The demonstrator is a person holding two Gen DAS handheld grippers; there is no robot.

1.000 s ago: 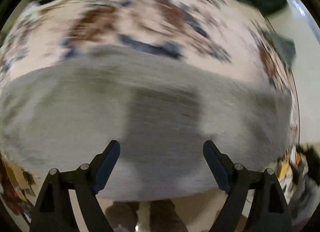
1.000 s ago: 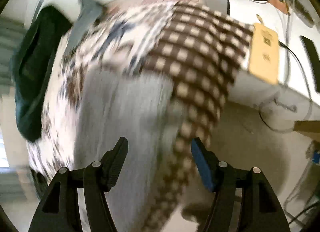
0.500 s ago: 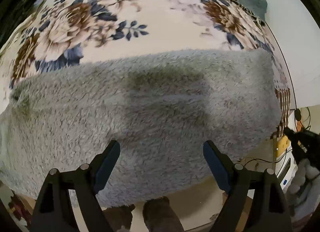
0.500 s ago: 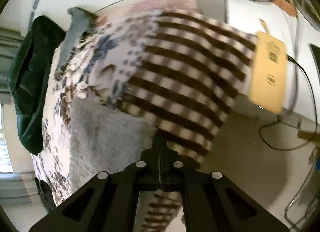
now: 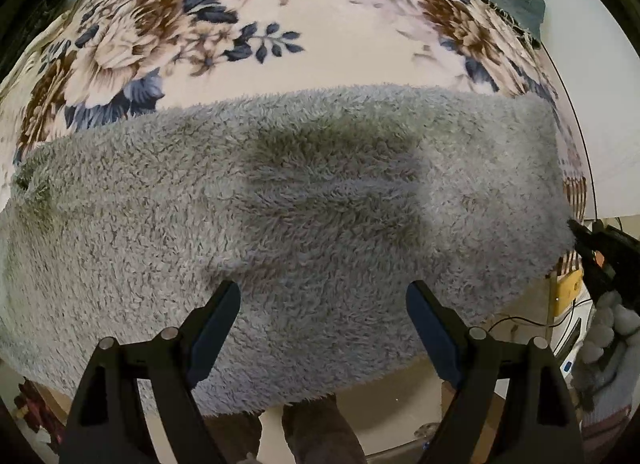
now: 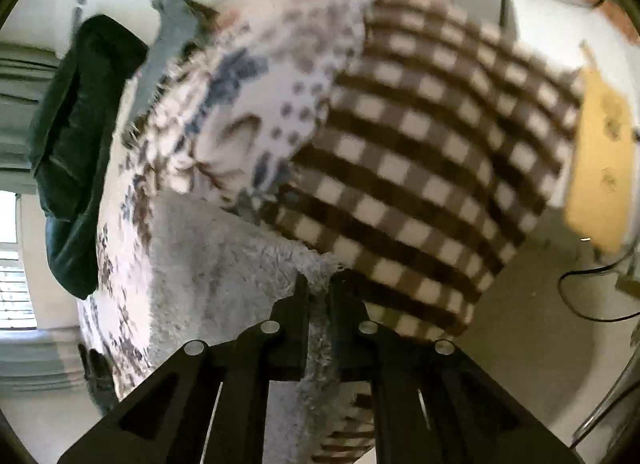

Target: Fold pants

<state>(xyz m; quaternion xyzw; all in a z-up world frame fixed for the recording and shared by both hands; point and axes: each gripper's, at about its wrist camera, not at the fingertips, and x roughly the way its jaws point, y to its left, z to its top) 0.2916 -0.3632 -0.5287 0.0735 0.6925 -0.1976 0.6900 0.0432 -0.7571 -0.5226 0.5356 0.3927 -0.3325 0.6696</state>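
The grey fluffy pants [image 5: 312, 199] lie spread across a bed with a floral blanket [image 5: 248, 23], their near edge hanging over the bed's side. My left gripper [image 5: 322, 312] is open and empty, hovering just above the pants' near edge. My right gripper [image 6: 319, 284] is shut on the right-hand end of the pants [image 6: 224, 264], with fluffy fabric pinched between its fingers. The right gripper also shows in the left wrist view [image 5: 600, 252] at the pants' far right corner.
A brown-and-white checked blanket [image 6: 420, 151] hangs over the bed's end. A dark green garment [image 6: 80, 135] and a grey-blue cloth [image 6: 168, 35] lie at the bed's far side. A yellow box [image 6: 600, 167] and cables [image 6: 580, 296] are by the floor.
My right gripper went from open to shut, gripping the end of the pants. My left gripper stayed open and settled over the pants; the left view steadied.
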